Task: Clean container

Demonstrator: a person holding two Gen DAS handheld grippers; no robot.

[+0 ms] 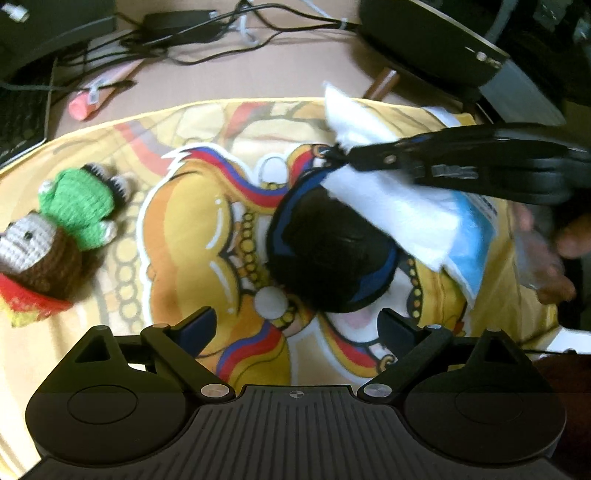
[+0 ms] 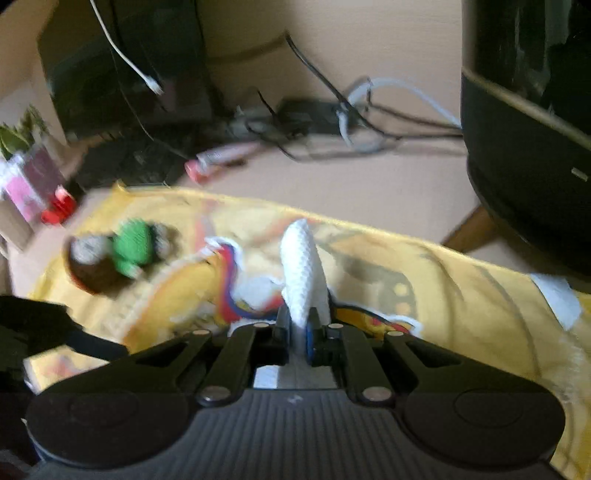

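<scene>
A round black container [image 1: 325, 251] with a blue rim lies on a yellow printed cloth [image 1: 184, 240], just ahead of my left gripper [image 1: 297, 325]. The left jaws stand wide open, with nothing pressed between them. My right gripper [image 1: 332, 153] reaches in from the right, above the container's far side. It is shut on a white wipe [image 1: 388, 199], which drapes over the container's right edge. In the right wrist view the right gripper [image 2: 298, 325] pinches the wipe [image 2: 301, 266], which sticks up between the pads. That view does not show the container.
A crochet toy [image 1: 62, 229] lies at the cloth's left. A blue-and-white pack [image 1: 472, 236] and a person's hand [image 1: 554, 258] are at the right. Behind the cloth are a pink tube [image 1: 88, 103], tangled cables [image 1: 207, 33], a keyboard [image 1: 22, 114] and a black device [image 1: 436, 48].
</scene>
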